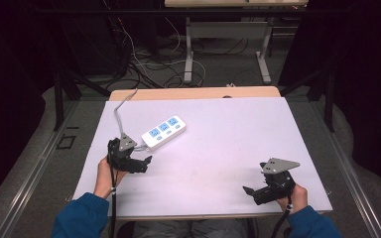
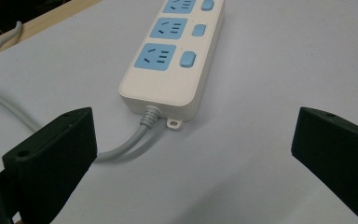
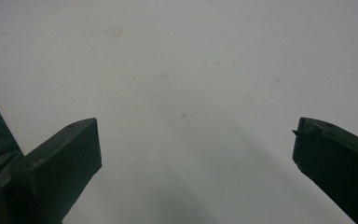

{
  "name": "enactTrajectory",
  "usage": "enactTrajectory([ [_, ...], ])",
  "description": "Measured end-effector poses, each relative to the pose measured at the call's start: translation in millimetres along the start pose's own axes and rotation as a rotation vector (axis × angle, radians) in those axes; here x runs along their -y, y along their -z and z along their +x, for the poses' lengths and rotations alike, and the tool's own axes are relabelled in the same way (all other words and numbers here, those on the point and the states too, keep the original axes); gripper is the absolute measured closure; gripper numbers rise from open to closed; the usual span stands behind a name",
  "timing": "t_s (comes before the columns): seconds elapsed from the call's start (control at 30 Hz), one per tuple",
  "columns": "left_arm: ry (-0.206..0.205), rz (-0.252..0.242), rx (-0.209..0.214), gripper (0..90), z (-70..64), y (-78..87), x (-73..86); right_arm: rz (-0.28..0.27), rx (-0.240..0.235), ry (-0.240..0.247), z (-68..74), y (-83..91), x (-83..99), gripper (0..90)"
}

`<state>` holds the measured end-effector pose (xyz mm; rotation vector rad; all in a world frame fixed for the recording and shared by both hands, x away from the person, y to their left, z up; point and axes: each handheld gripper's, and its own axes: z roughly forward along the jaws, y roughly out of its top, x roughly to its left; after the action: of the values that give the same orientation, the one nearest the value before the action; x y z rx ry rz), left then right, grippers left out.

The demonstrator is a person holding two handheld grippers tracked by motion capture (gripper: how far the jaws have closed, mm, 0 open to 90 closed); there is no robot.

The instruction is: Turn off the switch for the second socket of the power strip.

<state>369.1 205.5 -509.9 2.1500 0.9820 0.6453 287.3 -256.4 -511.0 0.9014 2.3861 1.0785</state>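
Left hand-held gripper (image 2: 193, 154) jaws wide, just short of power strip (image 2: 175, 60) — risk: snagging grey cord (image 2: 130, 142), dragging strip askew. Right hand-held gripper (image 3: 196, 158) wide, empty.

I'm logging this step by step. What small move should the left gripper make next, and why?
Probably ease the left gripper forward toward the power strip. Its jaws stand wide open with the strip's cable end just ahead, untouched. The right gripper is open, far off over bare table.
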Motion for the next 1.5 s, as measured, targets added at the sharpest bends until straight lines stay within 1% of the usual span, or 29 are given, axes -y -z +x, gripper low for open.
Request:
enactTrajectory([
  [0.3,0.000,-0.001,-0.001,0.1,2.0,-7.9,-6.3,-0.001,0.001,0.002,0.2,0.1,0.0,0.5],
  [0.37,0.006,-0.001,0.004,0.1,2.3,-9.8,-7.6,-0.001,0.000,-0.001,-0.2,-0.1,0.0,0.5],
  [0.4,0.000,0.000,-0.002,0.1,2.7,-10.8,-8.3,-0.001,0.000,-0.001,-0.2,-0.1,0.0,0.5],
  [0.43,0.009,0.000,0.004,0.1,2.4,-12.1,-8.7,0.000,-0.001,-0.003,0.0,-0.2,0.0,0.5],
  [0.5,0.000,0.001,0.002,0.1,3.5,-14.1,-10.3,0.007,-0.007,-0.006,0.2,0.0,-0.1,0.5],
  [0.57,0.002,-0.005,0.001,0.1,4.4,-16.6,-12.1,-0.004,-0.001,0.010,-0.9,-0.2,0.0,0.5],
  [0.6,0.007,-0.003,0.008,0.1,4.6,-17.5,-13.0,-0.004,-0.001,0.010,-0.9,-0.2,0.0,0.5],
  [0.63,-0.001,-0.001,0.000,0.1,5.3,-18.1,-14.3,-0.003,-0.001,0.009,-0.8,-0.1,0.0,0.5],
  [0.67,0.008,-0.010,0.005,0.1,5.3,-19.8,-15.1,-0.004,-0.001,0.010,-0.8,-0.1,0.0,0.5],
  [0.73,0.007,-0.009,0.002,0.1,6.2,-21.5,-17.5,-0.004,-0.001,0.009,-0.8,-0.1,0.0,0.5],
  [0.77,0.015,-0.005,0.011,0.1,6.5,-22.7,-18.4,-0.004,-0.001,0.008,-0.9,-0.1,0.0,0.5],
  [0.8,0.010,-0.009,0.006,0.1,7.5,-24.1,-19.6,-0.005,-0.001,0.008,-1.0,-0.2,0.0,0.5],
  [0.83,0.016,-0.004,0.010,0.1,7.8,-25.8,-20.9,-0.004,-0.001,0.009,-1.1,-0.3,0.0,0.5],
  [0.87,0.022,-0.019,0.010,0.1,7.6,-28.0,-21.2,-0.004,-0.001,0.010,-1.0,-0.4,0.0,0.5],
  [0.9,0.016,-0.013,0.004,0.1,7.9,-29.1,-22.3,-0.001,-0.001,-0.001,0.1,-0.1,0.1,0.5],
  [1.03,0.018,-0.008,0.011,0.1,9.1,-34.1,-26.5,-0.001,-0.002,0.000,0.1,0.0,0.1,0.5],
  [1.07,0.028,-0.011,0.009,0.1,8.9,-36.0,-28.0,0.000,-0.002,0.000,0.1,0.0,0.1,0.5],
  [1.13,0.027,-0.010,0.016,0.1,10.2,-38.4,-29.6,-0.004,-0.001,0.009,-0.9,-0.2,0.1,0.5],
  [1.17,0.037,-0.010,0.014,0.1,10.2,-39.9,-30.5,-0.004,-0.001,0.009,-0.9,-0.2,0.1,0.6],
  [1.2,0.029,-0.008,0.013,0.0,11.5,-41.0,-31.6,-0.004,-0.001,0.009,-1.0,-0.3,0.1,0.5],
  [1.23,0.046,-0.013,0.018,0.0,11.2,-42.4,-32.2,-0.001,-0.002,-0.001,0.0,-0.1,0.1,0.5],
  [1.27,0.039,-0.014,0.014,0.0,12.4,-43.5,-33.0,-0.002,0.000,0.003,0.0,0.0,0.0,0.5],
  [1.3,0.040,-0.006,0.012,0.0,12.6,-43.9,-33.5,-0.001,-0.003,0.000,0.2,-0.2,0.0,0.5],
  [1.33,0.050,-0.014,0.015,0.0,12.5,-45.8,-33.9,0.000,-0.001,-0.001,0.3,-0.1,0.0,0.5],
  [1.37,0.048,-0.007,0.015,0.0,13.2,-46.4,-34.4,0.000,-0.001,-0.001,0.3,-0.1,0.0,0.5],
  [1.4,0.048,-0.011,0.009,0.0,13.7,-47.6,-35.1,0.000,-0.001,-0.002,0.3,-0.1,0.0,0.5],
  [1.43,0.061,-0.010,0.012,0.0,13.6,-48.6,-35.6,0.000,-0.001,-0.002,0.2,0.0,0.0,0.5],
  [1.47,0.054,-0.009,0.011,0.0,14.8,-49.6,-36.4,0.000,-0.001,-0.002,0.1,0.0,0.0,0.6],
  [1.5,0.069,-0.014,0.013,0.0,14.6,-51.1,-37.0,0.005,-0.006,-0.004,0.1,0.0,0.0,0.5],
])
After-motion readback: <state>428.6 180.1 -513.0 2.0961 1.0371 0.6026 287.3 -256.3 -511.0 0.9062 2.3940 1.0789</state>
